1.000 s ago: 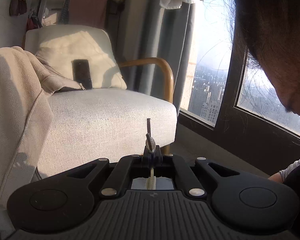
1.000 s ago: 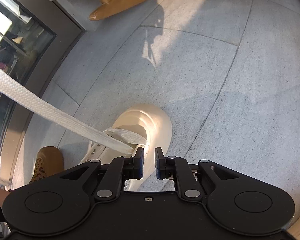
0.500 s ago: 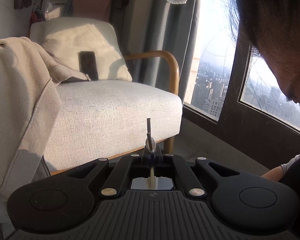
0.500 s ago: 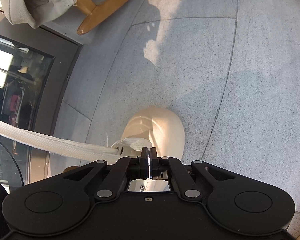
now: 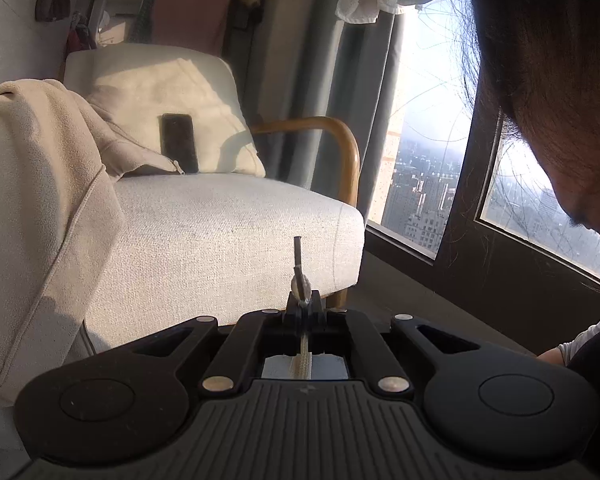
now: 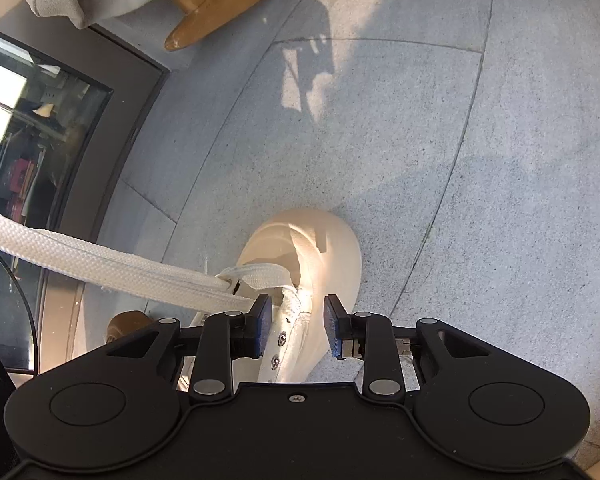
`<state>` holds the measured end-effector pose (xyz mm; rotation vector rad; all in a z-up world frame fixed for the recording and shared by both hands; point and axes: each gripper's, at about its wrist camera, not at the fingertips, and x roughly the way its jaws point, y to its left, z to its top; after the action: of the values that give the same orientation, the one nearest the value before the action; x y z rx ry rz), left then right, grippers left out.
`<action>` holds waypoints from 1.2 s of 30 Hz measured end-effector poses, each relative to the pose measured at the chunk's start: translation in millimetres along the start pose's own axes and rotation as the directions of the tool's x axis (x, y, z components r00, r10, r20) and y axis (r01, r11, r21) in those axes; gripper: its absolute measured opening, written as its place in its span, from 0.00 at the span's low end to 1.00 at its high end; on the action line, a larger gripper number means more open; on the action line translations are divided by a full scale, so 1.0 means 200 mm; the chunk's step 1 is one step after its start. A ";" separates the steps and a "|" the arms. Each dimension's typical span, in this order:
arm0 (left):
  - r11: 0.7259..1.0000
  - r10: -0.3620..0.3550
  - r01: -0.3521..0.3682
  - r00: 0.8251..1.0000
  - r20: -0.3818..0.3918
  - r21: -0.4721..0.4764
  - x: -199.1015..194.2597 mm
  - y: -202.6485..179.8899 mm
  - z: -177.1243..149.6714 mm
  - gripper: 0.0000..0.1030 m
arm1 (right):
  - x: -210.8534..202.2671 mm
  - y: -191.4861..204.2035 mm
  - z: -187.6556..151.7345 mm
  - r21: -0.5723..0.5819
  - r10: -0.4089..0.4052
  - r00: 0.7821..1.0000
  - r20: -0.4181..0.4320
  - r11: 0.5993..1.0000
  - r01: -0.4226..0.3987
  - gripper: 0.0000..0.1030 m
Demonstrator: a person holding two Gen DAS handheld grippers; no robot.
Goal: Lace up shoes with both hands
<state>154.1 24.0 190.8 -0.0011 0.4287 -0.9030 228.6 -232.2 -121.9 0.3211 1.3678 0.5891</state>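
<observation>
A cream-white shoe (image 6: 312, 248) stands on the grey floor, toe pointing away, just below my right gripper (image 6: 296, 320). That gripper's jaws are opening and stand apart over the eyelet row, with nothing pressed between them. A flat white lace (image 6: 100, 260) runs taut from the shoe's front eyelets out past the left edge. In the left wrist view my left gripper (image 5: 303, 304) is shut on the lace end (image 5: 304, 362), and its dark tip (image 5: 298, 252) sticks up past the fingertips. The shoe is out of sight in that view.
A cream armchair (image 5: 220, 232) with a wooden arm, a draped cloth (image 5: 40, 184) and a dark phone (image 5: 179, 143) faces the left gripper. A person's head (image 5: 560, 80) leans in at the right by the window (image 5: 428, 160). A brown slipper (image 6: 124, 322) lies left of the shoe.
The right gripper closed over the shoe's eyelets and has opened wide again. The left view drifted slightly, still holding the lace end.
</observation>
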 end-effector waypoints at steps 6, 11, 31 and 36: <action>1.000 -0.013 0.014 0.998 -0.067 0.017 0.06 0.00 -0.02 0.02 | 0.02 -0.06 -0.01 0.075 0.052 0.998 0.028 0.996 -0.054 0.00; 1.000 -0.004 0.007 0.993 -0.115 0.028 0.10 0.00 -0.05 0.02 | -0.04 0.03 -0.04 -0.031 0.098 0.995 -0.006 0.995 -0.099 0.00; 0.999 -0.045 0.045 0.998 -0.041 0.012 0.04 0.01 -0.02 0.02 | -0.11 0.04 0.03 -0.169 -0.001 1.000 0.021 0.986 0.005 0.24; 0.997 -0.070 0.070 0.997 0.041 -0.020 -0.01 0.03 0.00 0.02 | -0.06 0.04 0.06 -0.180 0.003 1.000 0.011 0.984 -0.001 0.24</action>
<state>156.7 29.8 189.9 -0.0539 0.4026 -0.9657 238.3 -231.1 -105.2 0.1787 1.2935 0.7063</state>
